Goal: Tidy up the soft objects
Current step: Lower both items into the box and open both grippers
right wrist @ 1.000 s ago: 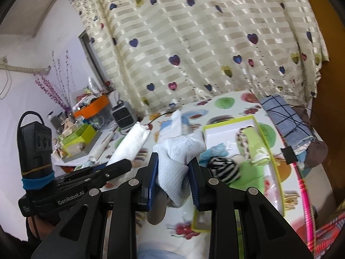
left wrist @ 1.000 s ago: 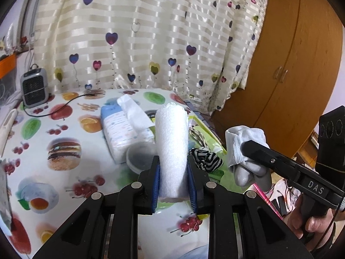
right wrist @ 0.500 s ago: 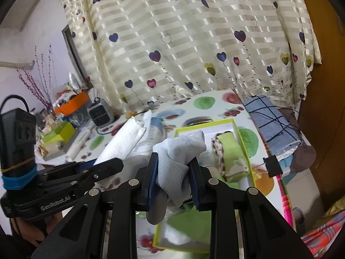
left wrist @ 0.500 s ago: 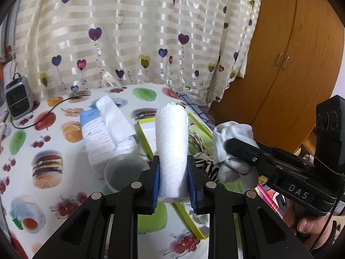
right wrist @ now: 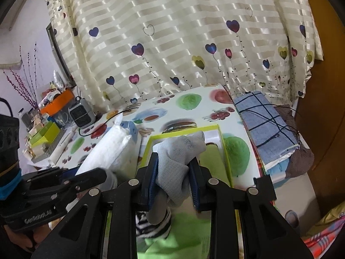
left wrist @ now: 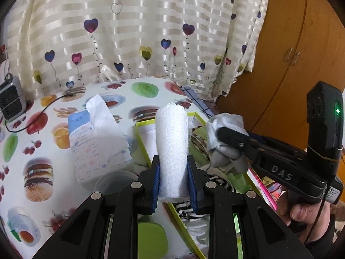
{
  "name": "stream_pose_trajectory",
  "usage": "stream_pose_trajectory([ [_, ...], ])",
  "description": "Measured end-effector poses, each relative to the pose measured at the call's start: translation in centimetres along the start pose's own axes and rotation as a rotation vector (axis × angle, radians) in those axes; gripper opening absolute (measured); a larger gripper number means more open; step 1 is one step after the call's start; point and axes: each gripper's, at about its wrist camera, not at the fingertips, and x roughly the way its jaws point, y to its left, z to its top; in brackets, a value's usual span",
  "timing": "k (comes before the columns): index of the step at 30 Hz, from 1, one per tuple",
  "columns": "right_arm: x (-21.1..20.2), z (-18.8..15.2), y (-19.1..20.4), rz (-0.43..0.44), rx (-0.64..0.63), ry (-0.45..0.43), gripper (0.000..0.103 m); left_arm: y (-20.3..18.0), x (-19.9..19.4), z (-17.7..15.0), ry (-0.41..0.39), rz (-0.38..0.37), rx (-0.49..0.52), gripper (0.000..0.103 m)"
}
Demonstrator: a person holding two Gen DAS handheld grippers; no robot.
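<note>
My left tongs (left wrist: 173, 181) are clamped on a rolled white towel (left wrist: 171, 142) that stands upright between the blue pads, and my right tongs (right wrist: 173, 182) are clamped on a bunched grey-white sock (right wrist: 180, 161). Both hang above a surface (left wrist: 32, 151) covered in a cloth printed with burgers and fruit. Below the sock lies a shallow yellow-green box (right wrist: 224, 149), open at the top, already holding a zebra-striped bundle (right wrist: 154, 228) near its front and green cloth (right wrist: 213, 164) behind. From the left camera I see the right tongs (left wrist: 224, 133) with the sock just beside the towel roll, over the same box (left wrist: 140, 138). Left of the box, crowding its edge, sits a soft pack of tissues (left wrist: 94, 146) with one sheet sticking up, and a clear round tub (left wrist: 114, 182) lies in front of it. A small grey heater (left wrist: 10, 101) with a black cord stands at the far left, a folded blue checked cloth (right wrist: 265, 127) lies to the right of the box, and a heart-print curtain (right wrist: 183, 32) hangs behind
</note>
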Motion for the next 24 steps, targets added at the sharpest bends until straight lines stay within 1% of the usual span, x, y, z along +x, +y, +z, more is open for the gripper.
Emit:
stream_pose_trajectory([
  [1, 1.0, 0.3, 0.2, 0.011, -0.014, 0.020, 0.028, 0.0, 0.2, 0.1, 0.003, 0.002, 0.000, 0.021],
  [3, 1.5, 0.3, 0.3, 0.017, -0.020, 0.033, 0.028, 0.0, 0.6, 0.3, 0.010, 0.007, -0.002, 0.021],
  [5, 2.7, 0.2, 0.4, 0.025, -0.032, 0.076, 0.030, 0.0, 1.0, 0.5, 0.015, 0.009, -0.002, 0.022],
  [6, 3.3, 0.0, 0.5, 0.017, -0.035, 0.096, 0.031, -0.1, 1.2, 0.7, 0.018, 0.010, 0.000, 0.022],
  [7, 3.6, -0.2, 0.5, 0.008, -0.039, 0.105, 0.034, -0.1, 1.4, 0.8, 0.019, 0.010, 0.001, 0.022],
  [9, 3.6, -0.5, 0.2, -0.006, -0.041, 0.097, 0.040, -0.2, 1.8, 1.0, 0.023, 0.009, 0.002, 0.022],
  [15, 2.5, -0.7, -0.6, -0.012, -0.026, 0.065, 0.040, -0.5, 3.2, 1.9, 0.033, 0.014, 0.002, 0.022],
  [18, 2.7, -0.7, -0.9, -0.014, -0.031, 0.068, 0.041, -0.7, 3.8, 2.0, 0.040, 0.016, 0.003, 0.022],
  [20, 2.7, -0.7, -0.9, -0.019, -0.033, 0.065, 0.045, -0.9, 4.1, 2.1, 0.043, 0.019, 0.006, 0.022],
  [21, 2.5, -0.7, -1.0, -0.021, -0.034, 0.057, 0.051, -0.9, 4.3, 2.1, 0.047, 0.020, 0.007, 0.022],
  [22, 2.2, -0.5, -0.9, -0.022, -0.039, 0.036, 0.053, -1.0, 4.5, 2.1, 0.051, 0.021, 0.007, 0.023],
  [24, 1.7, -0.3, -0.8, -0.022, -0.054, 0.009, 0.053, -1.0, 4.8, 2.2, 0.058, 0.021, 0.005, 0.023],
])
